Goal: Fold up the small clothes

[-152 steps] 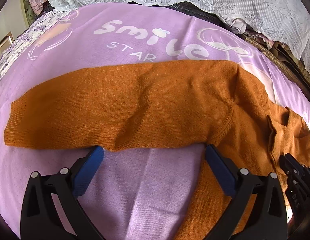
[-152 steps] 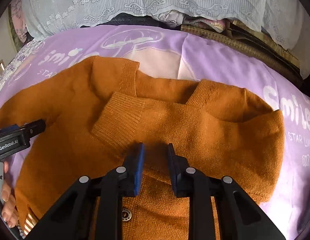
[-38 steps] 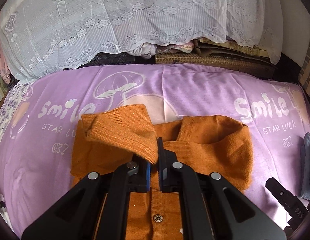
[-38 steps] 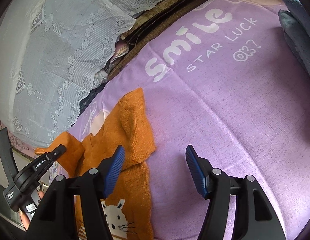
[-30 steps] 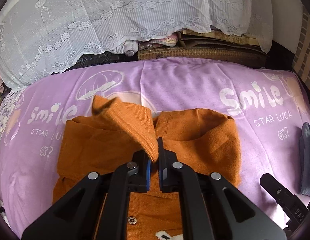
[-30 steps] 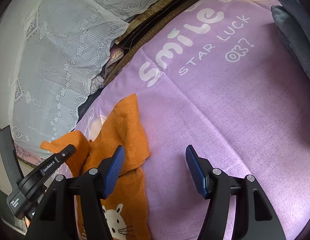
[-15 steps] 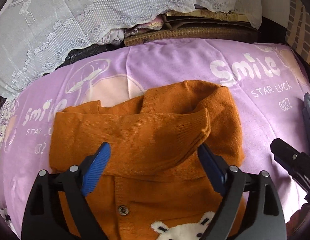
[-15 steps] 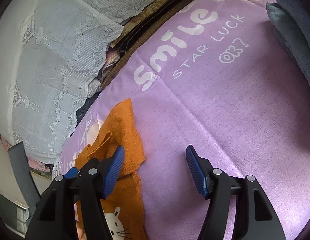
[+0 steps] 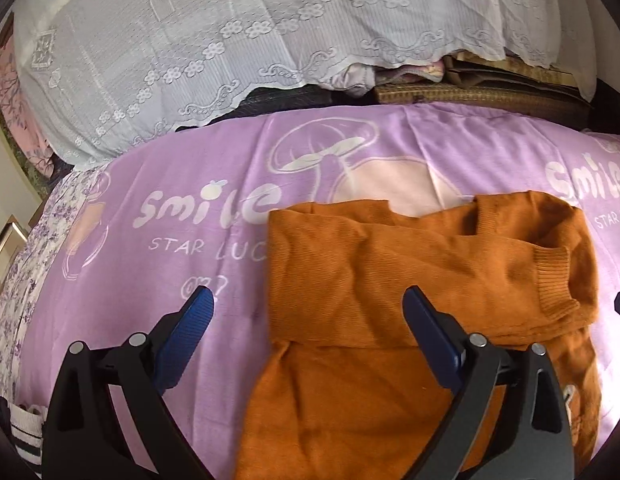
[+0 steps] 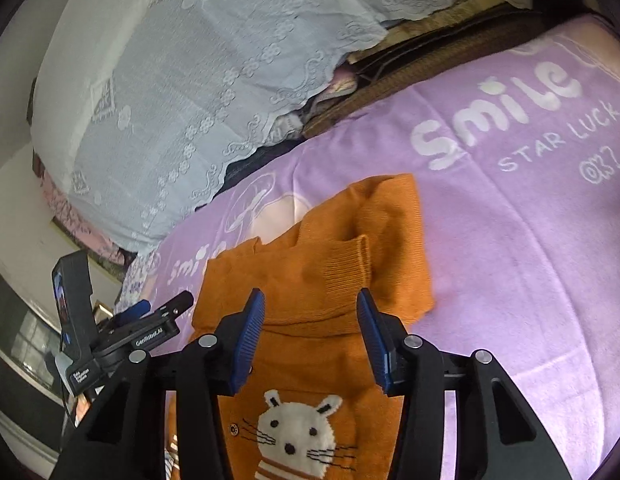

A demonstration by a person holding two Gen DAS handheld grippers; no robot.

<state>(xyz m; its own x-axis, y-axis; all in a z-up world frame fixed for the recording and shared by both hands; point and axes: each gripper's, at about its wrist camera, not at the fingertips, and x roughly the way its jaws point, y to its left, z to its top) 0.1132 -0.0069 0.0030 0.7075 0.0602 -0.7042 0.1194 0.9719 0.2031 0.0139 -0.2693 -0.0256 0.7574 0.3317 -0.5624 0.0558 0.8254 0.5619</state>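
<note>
**Sleeves crossed, sweater ready for its body fold**

Nearest in the left wrist view, the left gripper [image 9: 306,320] stands spread wide, nothing between its pads; its jaws have just been opening. One blue finger [image 9: 190,320] hangs over the bare sheet [image 9: 150,280], the other over the knit. In the right wrist view the right gripper [image 10: 310,328] is about half open and its jaws have just been closing, yet the pads press on nothing; they hover above the sweater [image 10: 310,352], just past the white rabbit [image 10: 298,428] on its chest.

The sweater lies flat on the purple sheet, collar away from both cameras. Both sleeves are laid across the chest, and the top one's ribbed cuff [image 9: 553,280] ends near the garment's right edge.

It looks a soft, light, fairly thick knit: limp, with no stiffness to hold a crease, and grippy enough on the sheet to drag and bunch rather than slide. A pinch would best take several layers at an edge, probably the two hem corners, though the hem is out of view. Lifting too sharply could spill the loose sleeves off the chest.

Beyond the sweater the sheet's "smile" lettering [image 10: 493,112] runs back to a white lace cover [image 9: 250,40] heaped at the rear.
</note>
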